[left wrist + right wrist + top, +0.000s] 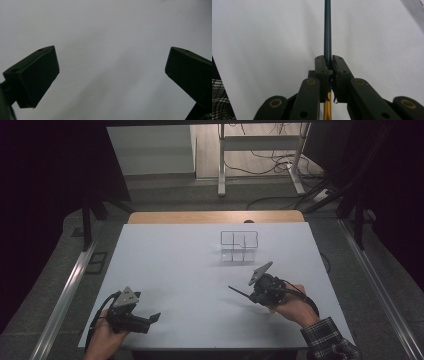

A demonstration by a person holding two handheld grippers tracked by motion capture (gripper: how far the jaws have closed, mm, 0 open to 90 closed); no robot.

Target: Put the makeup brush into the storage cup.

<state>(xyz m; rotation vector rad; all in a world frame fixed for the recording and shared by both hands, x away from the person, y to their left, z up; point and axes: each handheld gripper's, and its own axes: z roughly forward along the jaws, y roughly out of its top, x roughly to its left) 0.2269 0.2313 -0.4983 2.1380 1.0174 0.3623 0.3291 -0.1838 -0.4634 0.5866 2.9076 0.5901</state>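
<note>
My right gripper [327, 63] is shut on a thin dark blue pen [327, 30], whose gold rear end runs back between the jaws. From above, the pen [237, 292] sticks out to the left of the right gripper [251, 295], low over the white table [180, 280]. A clear compartment organiser [239, 247] stands on the table beyond it, towards the far edge. My left gripper [151, 318] rests near the front left corner, pointing right. In the left gripper view its jaws [112, 67] stand wide open with nothing between them, just bare white surface.
A wooden strip [215, 216] borders the table's far edge. Beyond it lies grey floor with cables and a metal table frame [260, 155]. Metal rails [65, 290] run along both sides of the table. A plaid sleeve [327, 340] enters at the front right.
</note>
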